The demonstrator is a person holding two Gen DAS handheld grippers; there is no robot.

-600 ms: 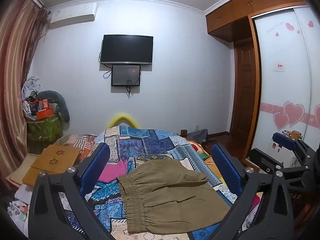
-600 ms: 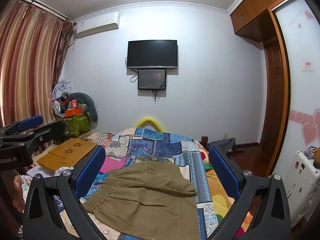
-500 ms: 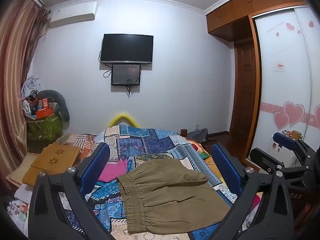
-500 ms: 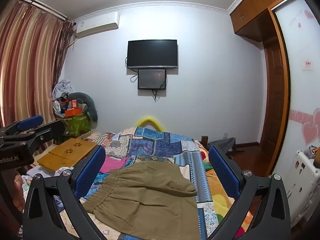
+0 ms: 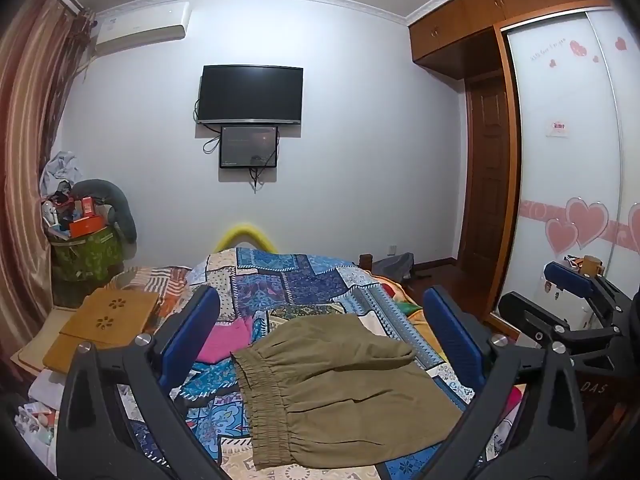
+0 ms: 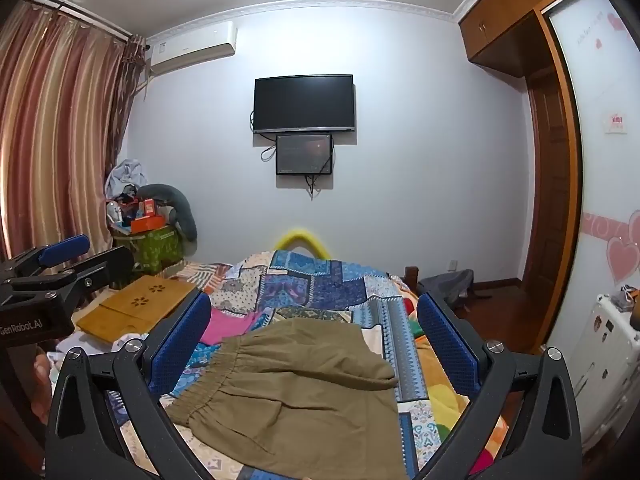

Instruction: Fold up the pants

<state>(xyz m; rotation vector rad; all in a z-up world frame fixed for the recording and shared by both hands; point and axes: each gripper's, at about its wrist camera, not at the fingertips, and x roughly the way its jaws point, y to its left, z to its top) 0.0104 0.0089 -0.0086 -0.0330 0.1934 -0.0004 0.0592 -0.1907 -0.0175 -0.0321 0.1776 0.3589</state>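
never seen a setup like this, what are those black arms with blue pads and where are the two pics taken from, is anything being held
Each picture comes from a camera on a handheld two-finger gripper, looking along its fingers. The left gripper frames one view, the right gripper the other; each also shows at the edge of the other's picture. Both are open and hold nothing. Ahead, olive pants lie on a patchwork quilt on a bed, elastic waistband toward the left, already doubled over, it seems. A pink cloth lies beside them.
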